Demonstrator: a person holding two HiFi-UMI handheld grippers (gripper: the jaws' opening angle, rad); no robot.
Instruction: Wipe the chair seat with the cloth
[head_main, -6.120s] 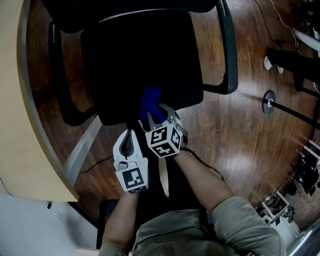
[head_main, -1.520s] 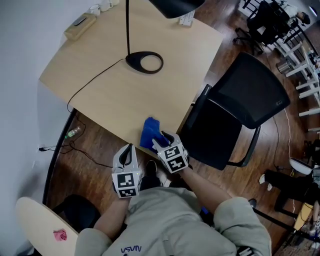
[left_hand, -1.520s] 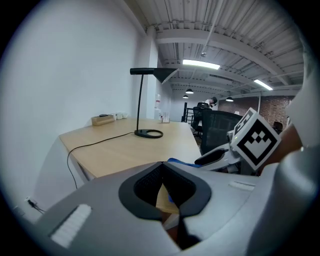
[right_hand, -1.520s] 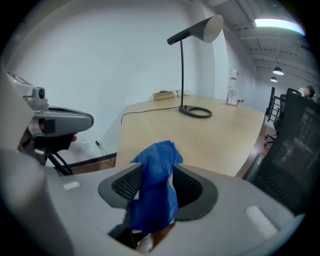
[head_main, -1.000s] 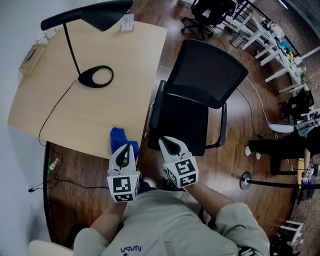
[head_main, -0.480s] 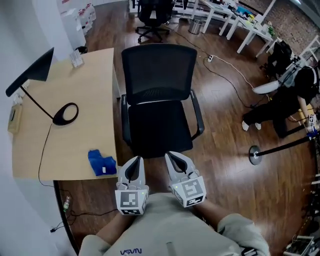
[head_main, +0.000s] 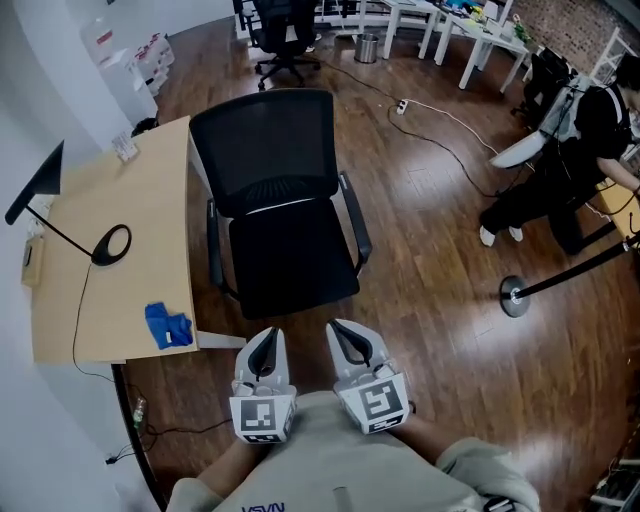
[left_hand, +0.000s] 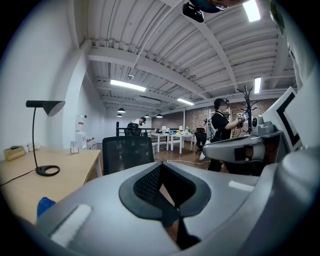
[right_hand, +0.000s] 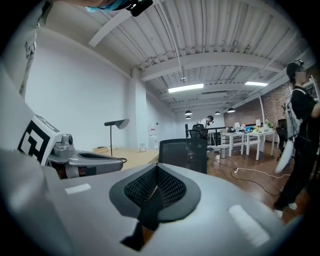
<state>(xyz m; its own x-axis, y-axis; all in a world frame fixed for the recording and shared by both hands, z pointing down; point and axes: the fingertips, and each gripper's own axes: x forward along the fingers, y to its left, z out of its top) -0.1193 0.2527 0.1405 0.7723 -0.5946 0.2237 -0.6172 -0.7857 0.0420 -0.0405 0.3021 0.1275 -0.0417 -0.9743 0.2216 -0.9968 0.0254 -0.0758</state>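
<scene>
One blue cloth (head_main: 168, 326), mostly hidden in the left gripper view, lies on the counter (head_main: 140, 220) near the chair (head_main: 285, 270); left claw (head_main: 266, 340) and right claw (head_main: 340, 332) are both closed, empty.

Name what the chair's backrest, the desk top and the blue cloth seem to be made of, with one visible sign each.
Backrest: probably black mesh fabric; it looks finely textured and matt.
Desk top: pale wood or wood-look laminate, smooth and matt; an even tan with no glare.
Blue cloth: soft fabric; it lies crumpled in folds.
</scene>
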